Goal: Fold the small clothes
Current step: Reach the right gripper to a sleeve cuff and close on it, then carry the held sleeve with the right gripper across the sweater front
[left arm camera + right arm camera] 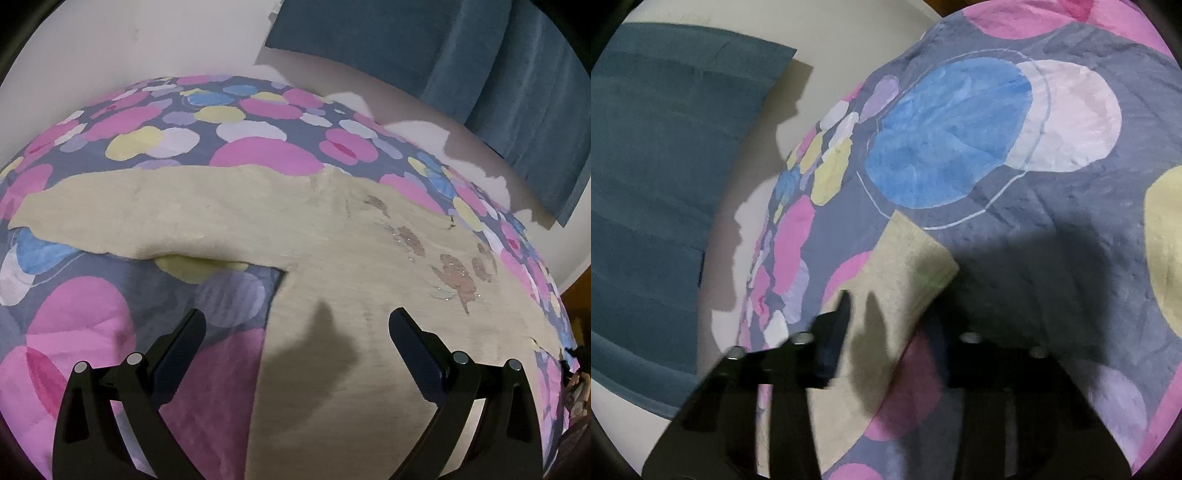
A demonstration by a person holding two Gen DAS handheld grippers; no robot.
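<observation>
Mostly quilt (92, 325) fills both my views, grey with pink, blue and yellow blobs, spread across the bed; behind it a pale wall (110, 37) and a teal curtain (443, 48). On the quilt lies the cream top (332, 229), flat, one sleeve (110, 206) stretched out to the left in my left view, a worn brown print (458, 273) on its chest. My left gripper (297, 323) hangs above the top's lower body, jaws wide apart, nothing between them. In my right view, the right gripper (886, 306) sits over the sleeve's cuff end (916, 258); the picture is blurred, the right finger lost in shadow, but the jaws are drawn together on the cuff cloth.
</observation>
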